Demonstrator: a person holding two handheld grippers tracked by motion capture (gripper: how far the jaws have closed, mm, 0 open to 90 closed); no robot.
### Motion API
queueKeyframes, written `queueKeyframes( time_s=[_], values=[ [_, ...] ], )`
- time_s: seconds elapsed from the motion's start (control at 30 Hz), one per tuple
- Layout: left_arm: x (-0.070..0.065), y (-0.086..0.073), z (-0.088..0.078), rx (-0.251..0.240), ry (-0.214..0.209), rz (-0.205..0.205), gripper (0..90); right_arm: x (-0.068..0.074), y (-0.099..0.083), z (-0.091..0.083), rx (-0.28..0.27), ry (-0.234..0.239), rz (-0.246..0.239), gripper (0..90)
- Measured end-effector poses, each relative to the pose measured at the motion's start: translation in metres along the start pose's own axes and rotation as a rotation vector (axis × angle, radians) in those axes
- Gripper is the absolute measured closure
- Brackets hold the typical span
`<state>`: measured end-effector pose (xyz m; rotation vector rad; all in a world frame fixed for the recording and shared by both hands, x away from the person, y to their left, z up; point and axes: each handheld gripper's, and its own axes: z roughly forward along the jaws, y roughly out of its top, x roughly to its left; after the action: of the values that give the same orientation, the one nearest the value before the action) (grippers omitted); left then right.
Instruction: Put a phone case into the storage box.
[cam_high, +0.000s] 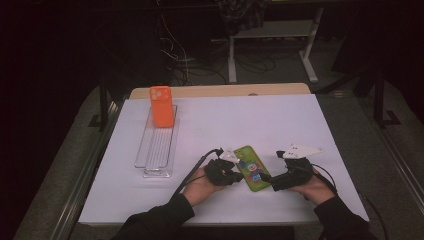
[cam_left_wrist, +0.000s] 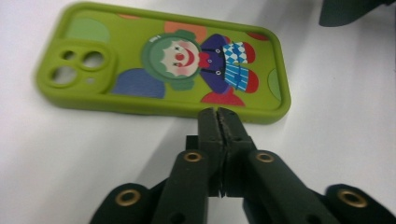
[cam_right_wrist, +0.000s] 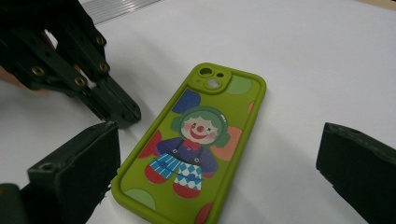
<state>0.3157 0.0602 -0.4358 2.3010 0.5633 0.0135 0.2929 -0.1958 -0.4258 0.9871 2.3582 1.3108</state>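
Green phone case (cam_high: 251, 168) lying flat, clown print up, on white surface (cam_high: 280, 125), near front edge, between both grippers. Camera cutout end pointing away from person.

Left gripper (cam_left_wrist: 218, 112) sitting with jaws pressed together, nothing between them, tips meeting at long side edge of case near its bottom corner; touching or just short of it, hard to tell. Same gripper showing in right gripper view (cam_right_wrist: 122, 116), tips beside case's edge. Right gripper (cam_right_wrist: 219, 158) standing wide, jaws straddling lower end of case, one on each side, pads not yet pressing on it. Left hand (cam_high: 200, 186) and right hand (cam_high: 315, 189) resting low on surface.

Orange phone case (cam_high: 162, 106) standing upright at far end of clear tray (cam_high: 157, 150), well apart to left.

Looking like pickup or reposition of green case, right gripper lining up for pinch across width, left acting as pusher or stop.

Risks, judging from here:
- closing right jaws on flat-lying case: pads riding over rounded soft rim, slipping off, case staying down
- squeezing too hard: empty soft case bowing or popping out
- left tips nudging side edge: case spinning on slick surface, sliding out from between right jaws
- pushing toward front edge: case going off surface
- grippers crowding, bumping each other near bottom corner
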Motion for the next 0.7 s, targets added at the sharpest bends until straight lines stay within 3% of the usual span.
queueKeyframes(
  time_s=[0.13, 0.27, 0.37, 0.5, 0.7],
  values=[
    [0.006, -0.005, -0.018, 0.005, 0.033, 0.047, 72.4, 0.0, 0.0, 0.0, -0.002, -0.001, 0.001, 0.0],
    [0.01, -0.014, -0.037, -0.029, 0.065, 0.024, 52.0, 0.0, 0.0, 0.0, 0.001, -0.004, 0.006, 0.0],
    [0.012, -0.021, -0.049, -0.045, 0.083, 0.033, 34.8, 0.001, 0.001, -0.001, 0.0, -0.009, 0.008, 0.0],
    [0.016, -0.032, -0.061, -0.039, 0.097, 0.063, 25.7, 0.002, 0.003, -0.001, 0.002, -0.01, 0.021, 0.0],
    [0.019, -0.036, -0.064, -0.081, 0.106, 0.013, 4.9, 0.004, 0.007, 0.002, 0.026, -0.009, 0.037, 0.0]
  ],
)
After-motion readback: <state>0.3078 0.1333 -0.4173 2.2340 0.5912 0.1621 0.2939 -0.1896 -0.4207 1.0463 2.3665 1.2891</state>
